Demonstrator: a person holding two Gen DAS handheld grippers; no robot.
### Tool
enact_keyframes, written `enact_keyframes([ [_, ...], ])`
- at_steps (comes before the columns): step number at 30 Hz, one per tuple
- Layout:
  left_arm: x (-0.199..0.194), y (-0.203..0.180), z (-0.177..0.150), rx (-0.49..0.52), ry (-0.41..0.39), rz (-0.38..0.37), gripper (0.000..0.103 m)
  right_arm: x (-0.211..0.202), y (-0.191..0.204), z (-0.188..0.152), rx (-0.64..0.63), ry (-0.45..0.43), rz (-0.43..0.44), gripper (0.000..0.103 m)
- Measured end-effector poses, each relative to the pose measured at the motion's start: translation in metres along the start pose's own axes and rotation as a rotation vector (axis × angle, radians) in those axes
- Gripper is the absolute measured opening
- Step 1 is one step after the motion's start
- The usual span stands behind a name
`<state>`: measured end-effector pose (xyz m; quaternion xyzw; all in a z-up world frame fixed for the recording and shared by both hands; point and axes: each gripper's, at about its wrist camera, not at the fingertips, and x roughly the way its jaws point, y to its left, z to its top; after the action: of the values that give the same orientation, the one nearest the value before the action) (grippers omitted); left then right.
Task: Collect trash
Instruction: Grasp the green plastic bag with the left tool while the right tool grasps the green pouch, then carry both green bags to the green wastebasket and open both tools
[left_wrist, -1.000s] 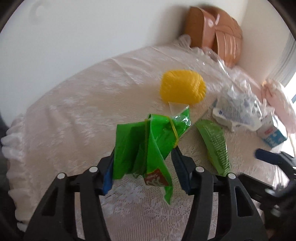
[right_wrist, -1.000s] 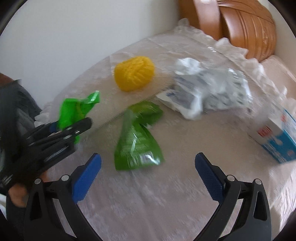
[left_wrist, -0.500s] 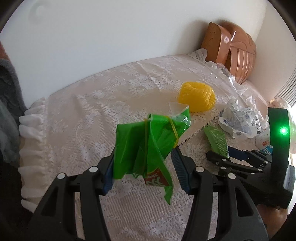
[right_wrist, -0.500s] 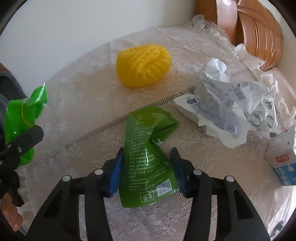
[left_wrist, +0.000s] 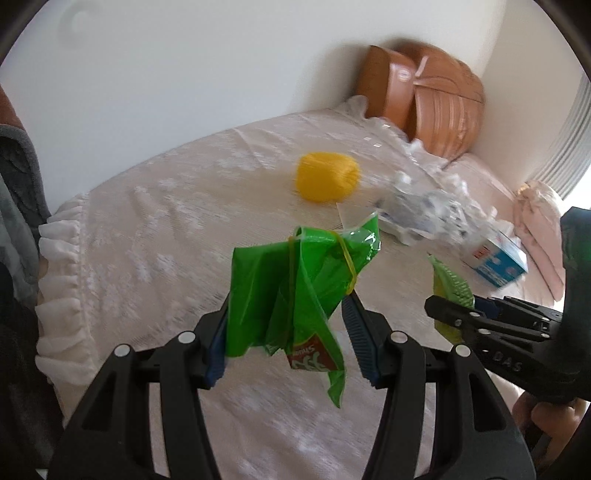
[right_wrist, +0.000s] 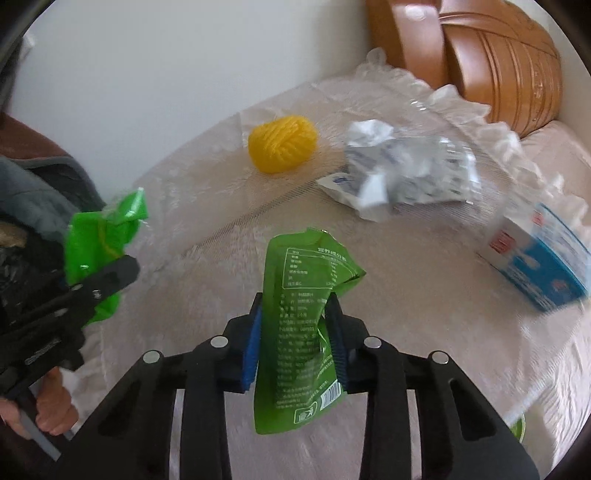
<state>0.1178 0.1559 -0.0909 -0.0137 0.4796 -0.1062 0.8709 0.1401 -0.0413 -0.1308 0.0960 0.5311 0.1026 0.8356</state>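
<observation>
A: Largest first?
B: Lace tablecloth (right_wrist: 424, 332) is spread under both tongs. White crumpled wrapper (right_wrist: 406, 173) and blue-white carton (right_wrist: 539, 262) are seen ahead-right of the right gripper (right_wrist: 295, 325); yellow ball (right_wrist: 282, 143) ahead.
A: Grips?
B: Green pouch (right_wrist: 299, 332) is pinched in the right gripper, lifted. Crumpled green bag (left_wrist: 295, 288) is clamped in the left gripper (left_wrist: 288, 332), off the cloth.

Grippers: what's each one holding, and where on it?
Left gripper is shut on the crumpled green wrapper, pinched across its lower middle. Right gripper is shut on the flat green pouch, gripped at mid-length by its side edges.
</observation>
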Motion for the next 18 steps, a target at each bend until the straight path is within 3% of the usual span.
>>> enact_keyframes([
  [1, -0.002, -0.004, -0.002, 0.003, 0.000, -0.005, 0.054, -0.010, -0.005, -0.006, 0.002, -0.011, 0.002, 0.028],
  [10, -0.022, -0.059, -0.027, 0.063, 0.000, -0.054, 0.054, -0.059, -0.044, -0.046, 0.061, -0.063, 0.030, 0.028],
  [18, -0.046, -0.129, -0.041, 0.181, -0.022, -0.136, 0.054, -0.106, -0.090, -0.091, 0.135, -0.114, -0.015, 0.028],
])
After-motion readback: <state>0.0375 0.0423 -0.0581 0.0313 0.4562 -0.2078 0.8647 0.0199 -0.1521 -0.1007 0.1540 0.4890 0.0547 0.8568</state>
